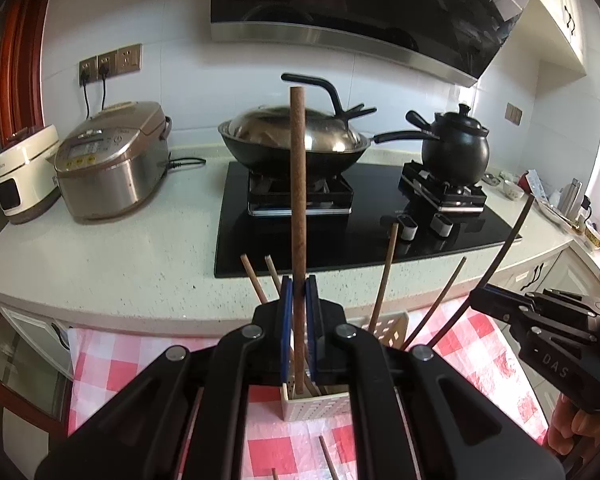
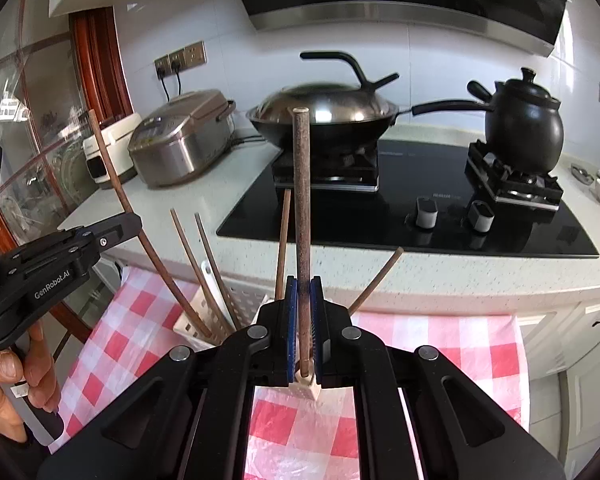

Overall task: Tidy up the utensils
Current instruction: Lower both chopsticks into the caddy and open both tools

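1. The left gripper [image 1: 299, 285] is clamped on a brown chopstick [image 1: 298, 216], its blue pads pressed to both sides of the stick, which stands upright with its lower end in the white perforated holder [image 1: 316, 404].
2. The right gripper [image 2: 304, 286] is likewise closed on a darker, speckled chopstick [image 2: 302, 216], held upright over a corner of the holder [image 2: 236, 304].
3. Other chopsticks [image 2: 204, 268] already lean in the holder, fanning outward on both sides of the held sticks (they crowd the opening).
4. The holder sits on a red-and-white checked cloth [image 2: 440, 344]; loose sticks [image 1: 327, 456] lie on the cloth near the bottom of the left view.
5. Just behind the cloth runs a speckled countertop [image 1: 120, 256] with a black cooktop [image 2: 400, 216].
6. On the cooktop stand a lidded wok [image 1: 296, 136] and a black clay pot [image 2: 524, 132].
7. A rice cooker [image 1: 112, 164] and a white appliance [image 1: 22, 176] stand at the left, with wall sockets [image 1: 110, 64] above.
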